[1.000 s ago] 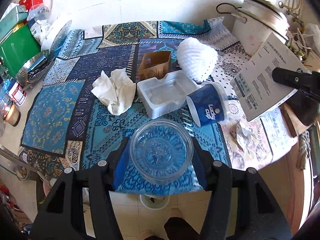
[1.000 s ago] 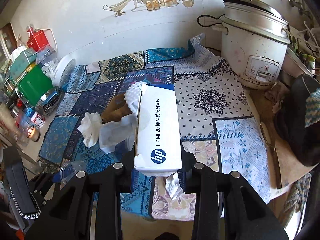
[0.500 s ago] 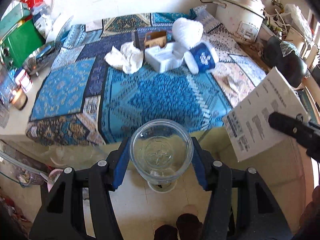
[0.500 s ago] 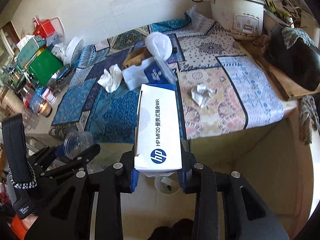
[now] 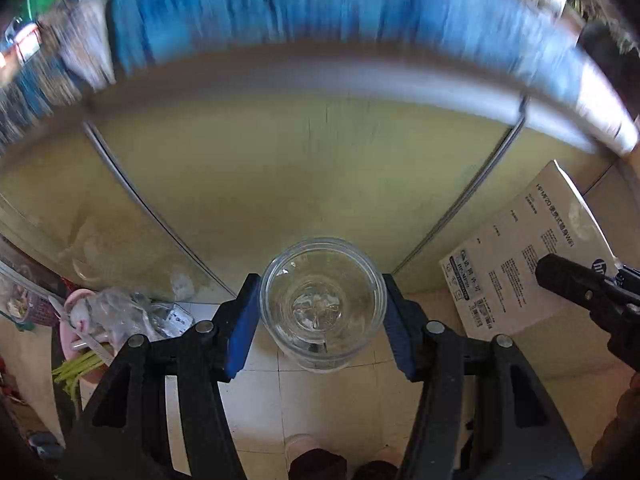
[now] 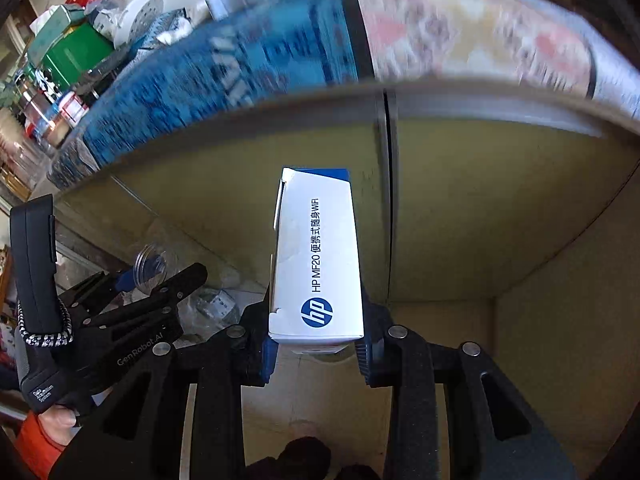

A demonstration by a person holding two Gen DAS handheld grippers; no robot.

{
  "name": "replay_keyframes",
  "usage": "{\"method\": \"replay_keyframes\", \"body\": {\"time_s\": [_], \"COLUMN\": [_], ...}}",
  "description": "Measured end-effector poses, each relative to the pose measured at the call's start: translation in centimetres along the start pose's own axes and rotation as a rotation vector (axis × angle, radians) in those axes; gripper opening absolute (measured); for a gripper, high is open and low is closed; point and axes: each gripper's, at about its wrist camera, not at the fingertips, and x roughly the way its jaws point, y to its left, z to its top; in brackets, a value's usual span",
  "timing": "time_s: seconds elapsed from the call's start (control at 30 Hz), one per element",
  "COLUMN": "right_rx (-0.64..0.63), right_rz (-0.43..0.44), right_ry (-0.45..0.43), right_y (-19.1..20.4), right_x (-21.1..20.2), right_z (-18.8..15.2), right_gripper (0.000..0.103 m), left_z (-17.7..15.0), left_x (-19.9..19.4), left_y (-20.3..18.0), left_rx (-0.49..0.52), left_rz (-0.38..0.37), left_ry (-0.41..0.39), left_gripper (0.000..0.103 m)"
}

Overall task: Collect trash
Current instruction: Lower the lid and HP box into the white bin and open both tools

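Down below the desk edge, the left gripper jaws pinch a clear round plastic cup while the right gripper jaws clamp a white rectangular cardboard HP box, and the slick cup could probably slip out.

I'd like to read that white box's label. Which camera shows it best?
The right wrist view: the white box sits sharp between the fingers, HP logo and side text readable. The left wrist view shows its back panel at the right edge, print tiny.

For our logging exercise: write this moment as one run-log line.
left tool: holds clear cup | right tool: holds HP box | both below table edge
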Motion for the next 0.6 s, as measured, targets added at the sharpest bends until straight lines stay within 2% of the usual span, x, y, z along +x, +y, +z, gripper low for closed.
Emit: {"method": "replay_keyframes", "body": {"time_s": [0.2, 0.4, 0.5, 0.6], "right_rx": [0.046, 0.066, 0.07, 0.05], "right_rz": [0.023, 0.011, 0.016, 0.028], "right_ry": [0.06, 0.104, 0.111, 0.12], "right_y": [-4.0, -6.7, -7.4, -7.4], "right_x": [13.1, 25.5, 29.9, 33.1], "right_z": [-6.5, -11.4, -13.0, -14.4], "right_gripper": [0.029, 0.029, 0.029, 0.029], "left_z": [-6.1, -11.8, -14.6, -16.8], "left_x": [12.4, 24.5, 29.1, 32.7], "left_y": [0.9, 2.1, 2.8, 2.9], "left_rx": [0.024, 0.064, 0.071, 0.087], "left_rz": [-0.036, -0.077, -0.108, -0.107], "left_ry": [0.063, 0.17, 0.215, 0.233], "left_gripper": [0.057, 0.057, 0.057, 0.057]}}
